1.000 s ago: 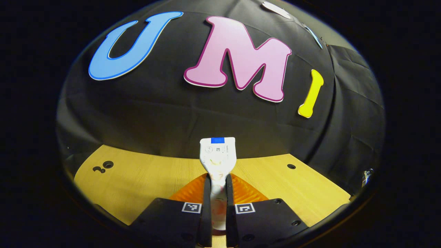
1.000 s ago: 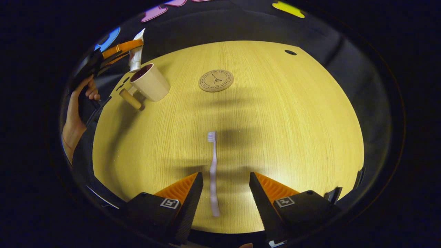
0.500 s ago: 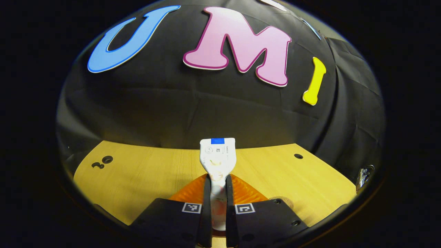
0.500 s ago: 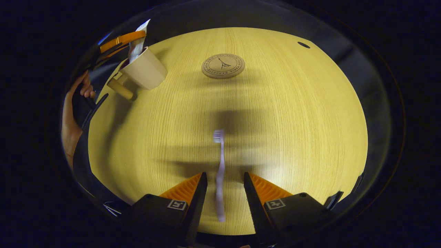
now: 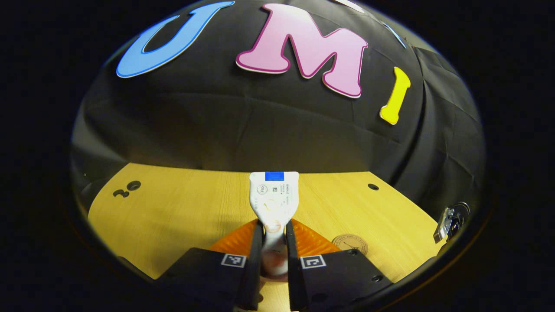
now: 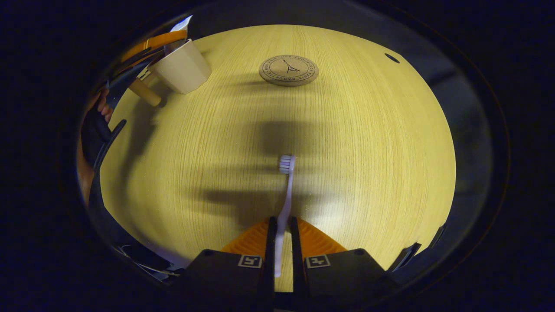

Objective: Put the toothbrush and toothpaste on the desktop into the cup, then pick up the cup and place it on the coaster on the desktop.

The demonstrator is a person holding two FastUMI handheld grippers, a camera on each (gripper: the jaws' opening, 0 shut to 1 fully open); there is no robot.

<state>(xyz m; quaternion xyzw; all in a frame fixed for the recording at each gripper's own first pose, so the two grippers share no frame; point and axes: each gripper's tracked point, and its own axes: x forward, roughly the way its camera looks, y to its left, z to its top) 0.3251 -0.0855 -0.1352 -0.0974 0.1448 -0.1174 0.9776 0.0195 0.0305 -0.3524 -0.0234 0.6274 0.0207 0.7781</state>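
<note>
In the left gripper view, my left gripper (image 5: 273, 229) is shut on the white toothpaste tube (image 5: 274, 198), which stands upright with its flat crimped end up. In the right gripper view that tube (image 6: 181, 25) pokes out above the beige cup (image 6: 182, 66), whose wooden handle (image 6: 145, 92) points left; the tube's lower end is hidden behind the cup's rim. The pale purple toothbrush (image 6: 286, 190) lies on the wooden desktop (image 6: 368, 143), bristles away from me. My right gripper (image 6: 282, 224) is shut on its handle. The round coaster (image 6: 288, 70) lies to the right of the cup.
The coaster (image 5: 350, 244) also appears low on the right in the left gripper view. A hand (image 6: 102, 109) holds the left gripper beside the cup. Small holes (image 5: 125, 190) mark the desktop's far corners. The black cloth wall rises behind the desk.
My right gripper's fingers have closed from wide apart onto the toothbrush handle. The left gripper has sunk lower with the toothpaste, toward the cup.
</note>
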